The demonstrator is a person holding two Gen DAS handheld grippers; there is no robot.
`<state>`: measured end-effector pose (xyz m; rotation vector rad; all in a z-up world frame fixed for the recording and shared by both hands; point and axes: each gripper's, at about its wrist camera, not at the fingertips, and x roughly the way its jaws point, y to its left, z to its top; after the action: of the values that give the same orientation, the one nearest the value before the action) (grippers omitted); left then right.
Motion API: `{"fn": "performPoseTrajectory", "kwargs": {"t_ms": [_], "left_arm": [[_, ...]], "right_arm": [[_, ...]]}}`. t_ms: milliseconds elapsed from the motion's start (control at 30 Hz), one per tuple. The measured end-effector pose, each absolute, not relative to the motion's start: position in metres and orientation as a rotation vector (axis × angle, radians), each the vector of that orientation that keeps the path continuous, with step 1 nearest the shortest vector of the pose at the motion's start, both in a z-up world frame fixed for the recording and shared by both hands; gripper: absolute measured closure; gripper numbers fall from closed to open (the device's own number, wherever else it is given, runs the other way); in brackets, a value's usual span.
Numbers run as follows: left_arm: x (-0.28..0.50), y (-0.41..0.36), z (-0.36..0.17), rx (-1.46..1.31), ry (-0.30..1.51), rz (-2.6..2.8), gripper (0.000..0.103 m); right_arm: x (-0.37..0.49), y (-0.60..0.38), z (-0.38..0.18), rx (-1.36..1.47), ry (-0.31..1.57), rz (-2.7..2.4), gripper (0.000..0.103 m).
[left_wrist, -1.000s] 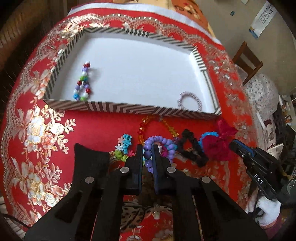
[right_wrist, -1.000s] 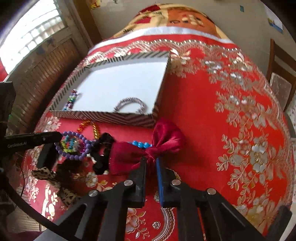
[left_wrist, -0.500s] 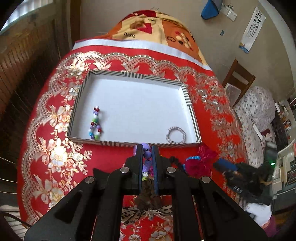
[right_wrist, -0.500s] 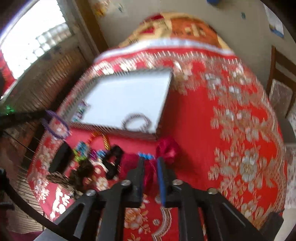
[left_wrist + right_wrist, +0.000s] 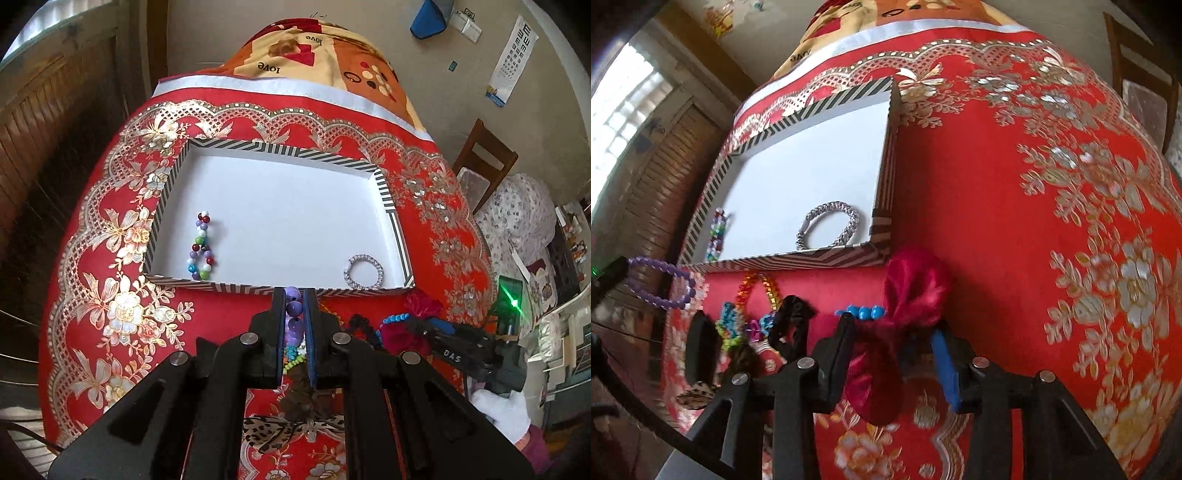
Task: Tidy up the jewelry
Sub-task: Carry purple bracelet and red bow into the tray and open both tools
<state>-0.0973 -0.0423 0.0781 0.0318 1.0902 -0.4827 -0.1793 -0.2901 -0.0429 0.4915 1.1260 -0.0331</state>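
We are holding the purple bead bracelet in the left gripper, whose jaws are clamped on it; the beads are showing in a short row between the fingers, running along the line the fingers point, toward the striped box. From the right wrist view the same bracelet is hanging as a flattened loop, its long axis slanting down toward the box's near left corner, clear of the red floral cloth.

Inside the box, we are seeing a multicoloured bead bracelet lying against the left wall, its long axis running from near wall to far wall, and a silver bracelet lying flat as a ring in the near right corner.

Just in front of the box's near wall, the rest of the pile is lying on the cloth: an orange and gold bead strand, a black scrunchie, blue beads and a dark red satin bow. The right gripper is straddling that bow; its jaws have just been opening and are standing apart, with the bow's fabric between them, the pads not pressing on it.
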Motion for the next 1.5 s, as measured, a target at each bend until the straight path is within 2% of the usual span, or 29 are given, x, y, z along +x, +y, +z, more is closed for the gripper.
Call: {"fn": "performPoseTrajectory", "kwargs": {"t_ms": [100,167,500,767,1133,1500], "left_arm": [[-0.095,-0.041,0.082,0.029,1.082,-0.478,0.095],[-0.093,-0.04,0.086,0.032,1.074,-0.474,0.095],[-0.066,-0.052,0.107,0.037,1.048,-0.483,0.095],[-0.033,-0.083,0.102,0.078,1.053,-0.495,0.095],[0.014,-0.109,0.048,0.14,1.132,-0.48,0.095],[0.059,-0.078,-0.008,0.142,1.22,-0.387,0.095]], "right_arm": [[-0.183,-0.289,-0.04,0.484,1.107,-0.024,0.089],[-0.192,-0.292,-0.029,0.486,1.073,-0.003,0.091],[-0.204,-0.308,0.042,0.516,0.904,0.091,0.091],[-0.158,-0.296,0.065,0.466,0.874,0.12,0.091],[-0.083,-0.284,0.034,0.437,0.951,0.117,0.091],[-0.024,-0.283,-0.013,0.411,1.065,0.089,0.091]]}}
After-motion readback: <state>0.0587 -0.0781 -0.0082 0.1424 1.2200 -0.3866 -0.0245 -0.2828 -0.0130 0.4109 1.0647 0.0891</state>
